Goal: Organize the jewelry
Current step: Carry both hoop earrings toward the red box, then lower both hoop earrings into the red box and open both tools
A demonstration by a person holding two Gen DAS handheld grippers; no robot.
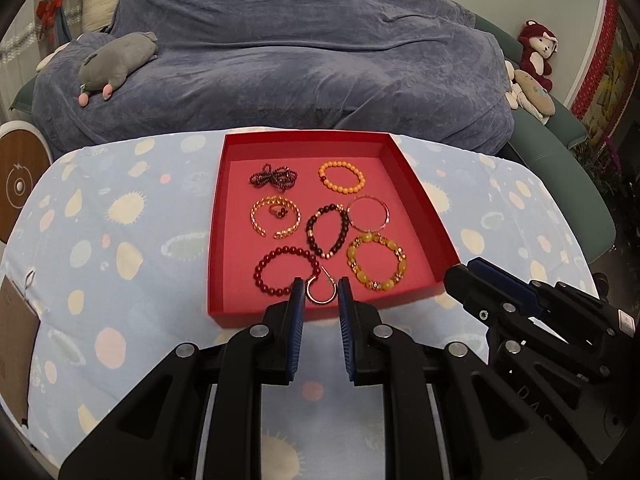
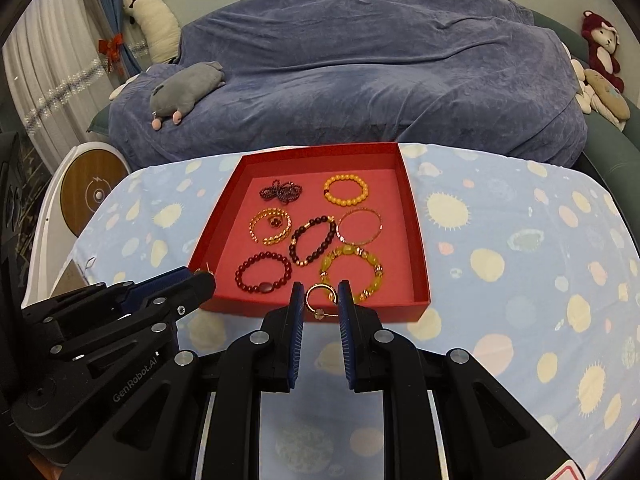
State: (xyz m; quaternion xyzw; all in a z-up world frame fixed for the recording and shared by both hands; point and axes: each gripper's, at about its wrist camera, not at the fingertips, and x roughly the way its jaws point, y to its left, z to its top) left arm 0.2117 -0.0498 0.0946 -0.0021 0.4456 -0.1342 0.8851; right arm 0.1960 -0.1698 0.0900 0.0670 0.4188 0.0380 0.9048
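1. The left gripper pinches a hoop earring over the red tray.
2. The right gripper pinches another earring.
3. Whether either earring touches the tray is unclear.

Right gripper pinching a gold hoop earring, red tray of bracelets beyond (left gripper alongside)

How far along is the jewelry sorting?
Nearly done: seven bracelets and a ring already lie spread in the red box. In hand: the left tongs grip a hoop earring, and the right tongs grip a second hoop earring. Left: placing both earrings.
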